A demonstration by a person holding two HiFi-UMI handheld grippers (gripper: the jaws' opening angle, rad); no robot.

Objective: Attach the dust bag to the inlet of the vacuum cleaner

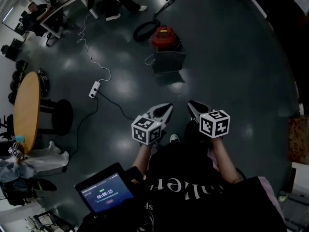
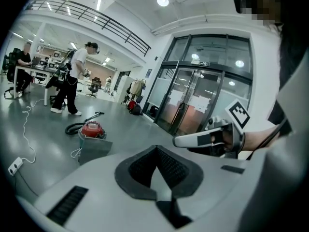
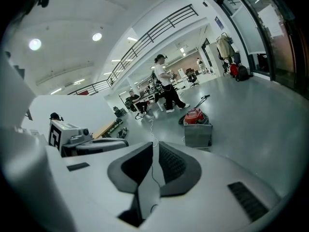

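Far ahead on the dark floor stands the red vacuum cleaner (image 1: 165, 37) (image 2: 91, 128) (image 3: 194, 116). The grey dust bag (image 1: 169, 62) (image 2: 94, 150) (image 3: 198, 135) stands upright just in front of it. Both grippers hang at waist height, well short of the bag. My left gripper (image 1: 168, 106) (image 2: 155, 148) is shut, its tips meeting with nothing between them. My right gripper (image 1: 190, 103) (image 3: 153, 144) stands beside it, its jaws parted by a thin slit with only floor showing through. Each gripper appears in the other's view, the right gripper (image 2: 181, 141) and the left gripper (image 3: 120, 141).
A black hose (image 1: 144, 31) curls behind the vacuum. A white power strip (image 1: 94, 89) and its cables cross the floor at left. A round wooden table (image 1: 25, 111) and a black stool (image 1: 60, 116) stand at far left. A person (image 2: 72, 79) stands by desks beyond. A tablet (image 1: 104, 190) sits at my waist.
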